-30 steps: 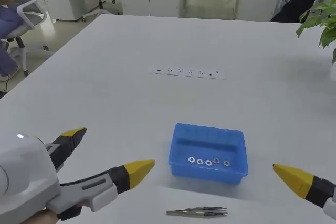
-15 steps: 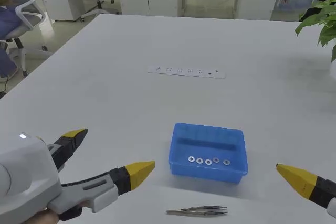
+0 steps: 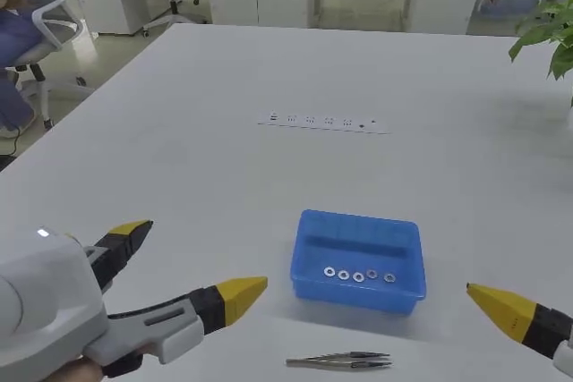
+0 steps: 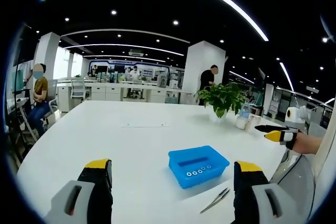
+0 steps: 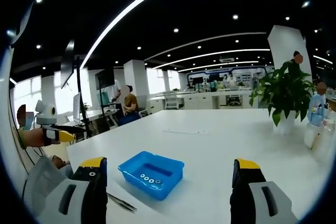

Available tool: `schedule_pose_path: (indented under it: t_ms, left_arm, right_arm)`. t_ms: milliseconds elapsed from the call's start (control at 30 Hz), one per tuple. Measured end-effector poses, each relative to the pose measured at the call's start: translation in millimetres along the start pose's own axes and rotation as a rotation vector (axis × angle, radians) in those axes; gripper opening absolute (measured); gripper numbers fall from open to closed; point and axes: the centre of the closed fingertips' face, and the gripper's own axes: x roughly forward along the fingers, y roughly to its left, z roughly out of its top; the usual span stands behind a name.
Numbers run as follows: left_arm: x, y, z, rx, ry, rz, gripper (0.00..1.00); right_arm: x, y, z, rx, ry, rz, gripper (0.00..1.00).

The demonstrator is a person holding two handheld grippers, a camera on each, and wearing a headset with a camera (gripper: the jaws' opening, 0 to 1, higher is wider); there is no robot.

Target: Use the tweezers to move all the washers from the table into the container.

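readable text: none that I can make out, tbh;
container [image 3: 356, 241]: plain blue, nothing legible on it;
power strip [image 3: 324, 122]: markings too small to read

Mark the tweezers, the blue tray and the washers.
tweezers [image 3: 338, 360], head view, middle of the arms.
blue tray [image 3: 358, 237], head view, far inner wall.
washers [image 3: 359, 276], head view, middle one of the row.

The left hand-held gripper [image 4: 172, 165] gapes wide; blue container [image 4: 198, 160] holds washers [image 4: 198, 171]; tweezers [image 4: 214, 201] lie just beside it.
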Motion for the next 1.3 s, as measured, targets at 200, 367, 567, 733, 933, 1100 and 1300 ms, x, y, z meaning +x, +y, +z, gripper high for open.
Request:
schedule_pose_path:
  t_ms: [200,367,567,733,933,1100,1300]
  left_arm:
    - [-0.6,-0.9,-0.7,0.002,0.006,-0.002,0.99]
    - [-1.5,-2.9,-1.3,0.005,0.010,-0.004,0.99]
    - [-3.0,-2.4,-0.5,0.004,0.005,0.003,0.99]
    - [-4.5,-1.7,-1.3,-0.008,-0.006,0.005,0.99]
    - [0.1,-6.4,-2.4,-0.039,-0.021,-0.016,0.99]
    - [5.8,-10.6,-5.3,-0.020,-0.003,-0.035,0.99]
    - [8.1,-13.5,-8.2,-0.009,0.015,-0.054,0.99]
  right_arm:
    - [1.6,2.5,0.0,-0.004,0.004,0.007,0.99]
    - [1.6,5.2,0.0,-0.002,0.002,0.012,0.99]
    - [1.9,6.7,-4.2,0.006,0.017,0.015,0.99]
    - [2.6,8.2,-5.0,0.010,0.029,0.015,0.99]
    - [4.4,11.3,-3.0,-0.003,0.043,0.008,0.96]
    - [3.1,13.3,-3.3,0.010,0.030,-0.003,0.96]
    - [-3.3,10.0,-9.0,0.025,0.029,-0.020,0.96]
